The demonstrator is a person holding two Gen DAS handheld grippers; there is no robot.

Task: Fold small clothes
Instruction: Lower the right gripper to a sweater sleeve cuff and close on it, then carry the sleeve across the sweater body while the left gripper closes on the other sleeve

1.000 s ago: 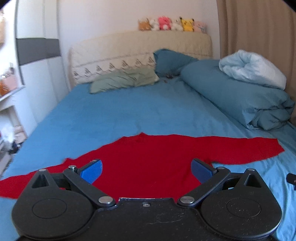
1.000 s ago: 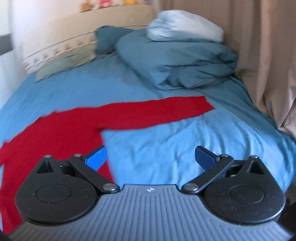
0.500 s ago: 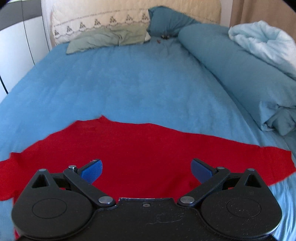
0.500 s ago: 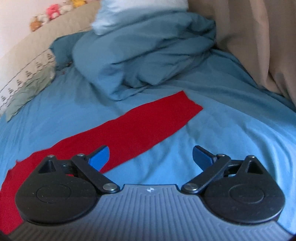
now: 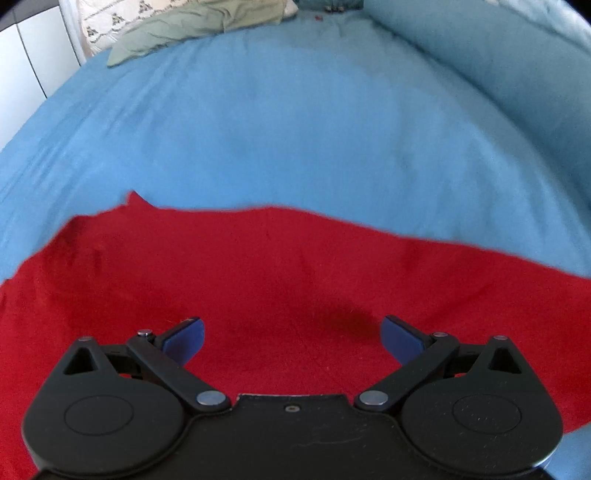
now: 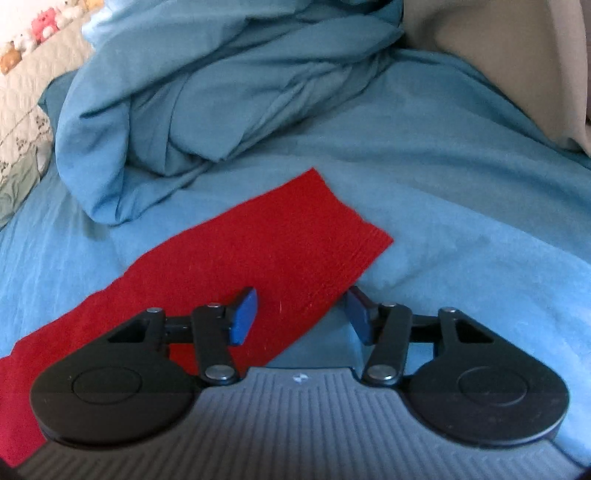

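1. i'm hovering the right gripper (image 6: pixel 300 314) low over the cuff end of the red garment (image 6: pixel 236 266), which is lying flat on the blue bedsheet (image 6: pixel 461 229). its jaws are partway apart, nothing pinched: the left pad is over red knit, the right pad is just off the cuff's near edge, over sheet.
2. i'm holding the left gripper (image 5: pixel 291 338) over the wide body of the red garment (image 5: pixel 295 280), jaws spread wide, gripping nothing.
3. the bit that matters: in the right view the sleeve is running from near-left to far-right, with its ribbed end pointing far-right toward the heaped duvet (image 6: pixel 221 92). the cuff is sitting right between the right jaws, so that hand looks like the one to grab it and carry it left over the body.
4. counting: one red garment, two grippers, one duvet heap, one green pillow (image 5: pixel 199 26) far off at the headboard in the left view. whether the jaws are touching the fabric, i can't tell.
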